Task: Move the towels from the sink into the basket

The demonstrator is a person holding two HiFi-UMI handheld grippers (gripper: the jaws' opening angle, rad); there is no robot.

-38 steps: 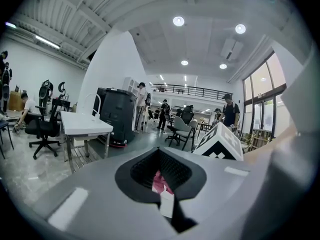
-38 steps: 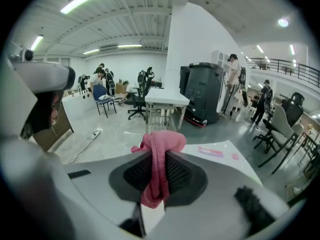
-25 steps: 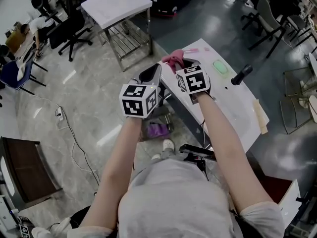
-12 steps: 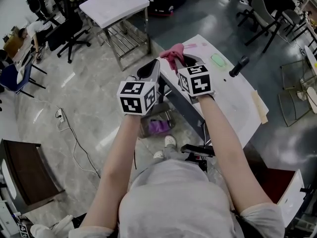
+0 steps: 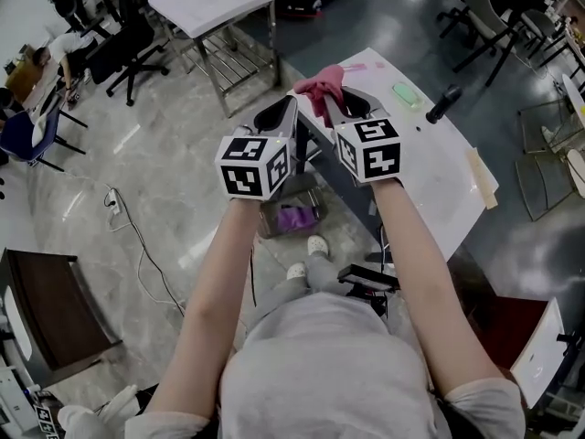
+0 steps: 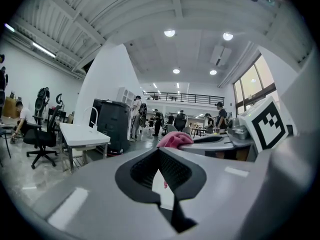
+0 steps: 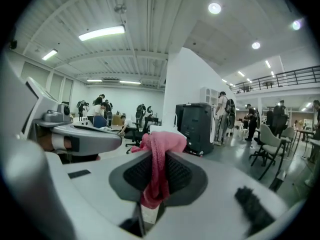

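My right gripper (image 7: 159, 156) pinches the pink towel (image 7: 160, 146) between its pads, and the cloth bunches above the jaw tips. In the head view, the towel hangs at upper centre, over the near edge of the white sink counter (image 5: 430, 167). My left gripper (image 6: 159, 154) is beside it with jaws slightly apart and empty. The basket (image 5: 274, 230) sits on the floor below.
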